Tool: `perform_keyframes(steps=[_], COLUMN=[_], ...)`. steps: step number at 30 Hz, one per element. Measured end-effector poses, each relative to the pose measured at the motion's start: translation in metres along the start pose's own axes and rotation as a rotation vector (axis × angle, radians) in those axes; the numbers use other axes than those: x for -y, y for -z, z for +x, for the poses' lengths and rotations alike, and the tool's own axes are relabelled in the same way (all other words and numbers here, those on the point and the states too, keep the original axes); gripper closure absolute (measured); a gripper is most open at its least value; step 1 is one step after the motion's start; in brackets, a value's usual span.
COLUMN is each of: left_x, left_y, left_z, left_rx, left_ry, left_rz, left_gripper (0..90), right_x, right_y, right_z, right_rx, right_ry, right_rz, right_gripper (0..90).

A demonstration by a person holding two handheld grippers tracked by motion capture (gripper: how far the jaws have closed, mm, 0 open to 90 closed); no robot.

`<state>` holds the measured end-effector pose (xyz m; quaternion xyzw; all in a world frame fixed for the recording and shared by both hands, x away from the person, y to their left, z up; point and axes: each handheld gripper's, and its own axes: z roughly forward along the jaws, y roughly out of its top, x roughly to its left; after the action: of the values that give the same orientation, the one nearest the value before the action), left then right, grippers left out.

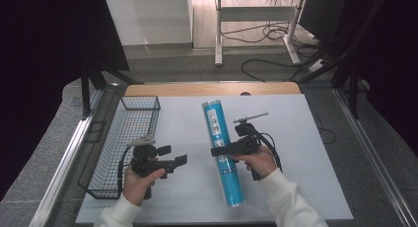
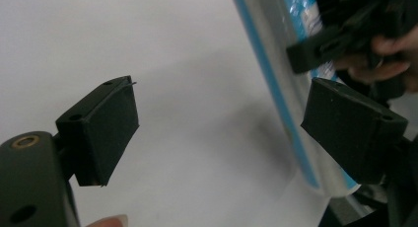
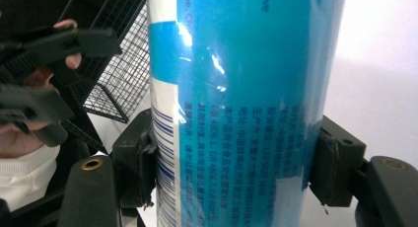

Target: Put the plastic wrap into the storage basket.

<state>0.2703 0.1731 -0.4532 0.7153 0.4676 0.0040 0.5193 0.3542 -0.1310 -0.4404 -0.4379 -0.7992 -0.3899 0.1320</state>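
— What is the right gripper [image 1: 220, 150] doing?

— It is clamped across the blue tube [image 1: 223, 153], about halfway along it. In the right gripper view both pads press the tube's sides, one on the white barcode strip, the other on the blue wrap [image 3: 246, 89], so the jaws stand only as wide as the tube itself.

— And where does the tube lie?

— On the white table [image 1: 296, 153], near the middle, running from the far side toward the person, with its far end tipped slightly left. The wire basket [image 1: 125, 138] sits well to its left at the table's edge.

— The left gripper [image 1: 175, 155]?

— Its jaws are spread wide with nothing between them. In the left gripper view the two black pads [image 2: 101, 128] frame bare tabletop, and the tube [image 2: 276, 79] passes just beyond the right-hand pad. It is held over the table between basket and tube, pointing toward the tube.

— Any writing you can make out?

— The wrap carries columns of small white characters, too fine to read. Near the top a few Latin letters show, cut off at the edge; I cannot make out a word. A barcode runs down the white strip, and in the high view a white label [image 1: 214, 122] sits near the tube's far end, its print too small to tell.
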Motion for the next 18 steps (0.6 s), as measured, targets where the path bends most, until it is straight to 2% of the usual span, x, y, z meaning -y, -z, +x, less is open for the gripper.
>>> perform_keyframes(steps=[3,4,5,6,9,13,18], left_x=[-0.008,-0.013,-0.013,-0.019,-0.023,-0.031,-0.037], left_y=[-0.004,-0.009,-0.009,-0.015,-0.022,-0.038,-0.055], left_z=[0.001,0.002,0.002,0.002,0.000,0.004,0.007], left_rx=[0.040,0.078,0.078,0.115,0.123,0.209,0.238], left_ry=[0.027,0.050,0.050,0.068,0.067,0.117,0.132], left_rz=[-0.017,-0.030,-0.030,-0.030,-0.026,-0.020,-0.008], left_gripper=[12.1,11.1,10.7,9.7,8.1,6.6,6.2], right_x=[0.001,0.002,0.002,0.002,0.002,0.003,0.003], right_y=[0.000,-0.001,-0.001,-0.002,-0.003,-0.004,-0.007], right_z=[0.003,0.003,0.003,0.003,0.003,0.003,0.003], right_rx=[-0.008,-0.014,-0.016,-0.018,-0.021,-0.029,-0.033], right_ry=[0.006,0.007,0.008,0.007,0.009,0.010,0.014], right_rz=[0.000,0.000,0.000,-0.001,-0.005,-0.006,-0.010], right_gripper=[32.1,32.0,32.1,32.0,32.1,32.0,32.1])
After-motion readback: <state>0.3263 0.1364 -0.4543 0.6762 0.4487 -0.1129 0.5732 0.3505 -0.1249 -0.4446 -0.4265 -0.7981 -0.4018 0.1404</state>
